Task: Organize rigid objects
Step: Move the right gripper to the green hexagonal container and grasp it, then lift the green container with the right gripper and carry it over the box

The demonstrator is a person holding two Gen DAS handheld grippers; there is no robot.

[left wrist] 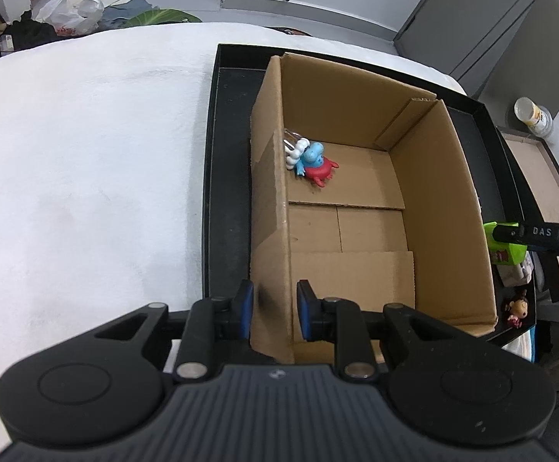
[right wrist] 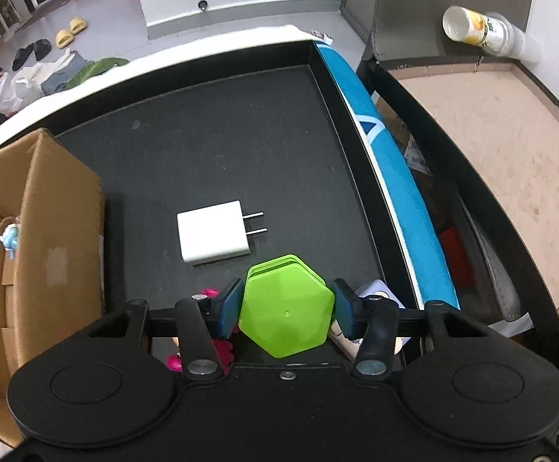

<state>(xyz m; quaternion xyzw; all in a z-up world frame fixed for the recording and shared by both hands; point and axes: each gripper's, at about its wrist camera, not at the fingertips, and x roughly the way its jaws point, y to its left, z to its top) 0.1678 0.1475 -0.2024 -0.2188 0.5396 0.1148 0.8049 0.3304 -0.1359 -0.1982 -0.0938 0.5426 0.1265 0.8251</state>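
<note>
Clamped on the green hexagonal plastic container (right wrist: 287,319), the right gripper (right wrist: 286,310) sits over the black tray (right wrist: 218,134). Lift straight up to clear the brown cardboard box (left wrist: 356,177), whose wall the left gripper (left wrist: 273,310) pinches narrowly.

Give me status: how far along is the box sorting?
Done: a blue and red toy lies in the cardboard box.
In hand: the right gripper is shut on the green hexagonal container; the left gripper clamps the box's near wall.
Left: the white charger and a small doll are on the black tray, outside the box.
</note>
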